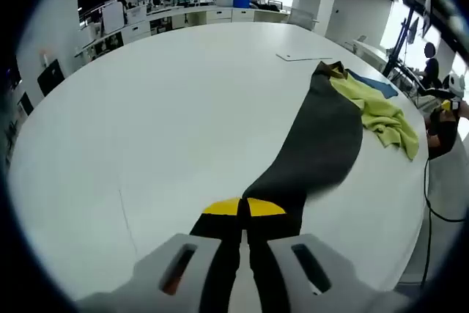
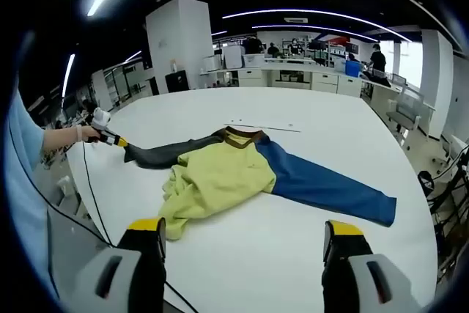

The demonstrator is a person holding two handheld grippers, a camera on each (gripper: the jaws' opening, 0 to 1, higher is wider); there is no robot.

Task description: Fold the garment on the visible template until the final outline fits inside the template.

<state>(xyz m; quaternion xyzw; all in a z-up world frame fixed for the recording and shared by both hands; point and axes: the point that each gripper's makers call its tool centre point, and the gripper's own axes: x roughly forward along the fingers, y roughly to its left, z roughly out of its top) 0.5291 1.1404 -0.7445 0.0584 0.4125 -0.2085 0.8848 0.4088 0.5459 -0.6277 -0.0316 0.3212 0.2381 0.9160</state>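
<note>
Left gripper view: my left gripper [image 1: 244, 214] has its jaws pressed together on the end of the black sleeve [image 1: 315, 144], cloth pinched between the yellow pads. The sleeve runs away from the jaws across the white table [image 1: 161, 108], stretched out flat, to the garment's body. The yellow-green body [image 1: 381, 115] lies bunched near the far right edge, a bit of blue [image 1: 377, 86] beside it.

Right gripper view: my right gripper [image 2: 244, 240] has its jaws wide apart with nothing between them, hovering over bare table near the edge. Garment [image 2: 220, 174] lies mid-table ahead of the jaws: crumpled yellow-green middle, brown collar [image 2: 242, 135] on the far side, blue sleeve [image 2: 322, 185] spread flat to the right, black sleeve pulled out to the left. At the black sleeve's tip I see the left gripper in a hand [image 2: 88, 133]. A thin white sheet [image 2: 264, 124], probably the template, lies flat just beyond the collar; whether it touches the collar I cannot tell.
</note>
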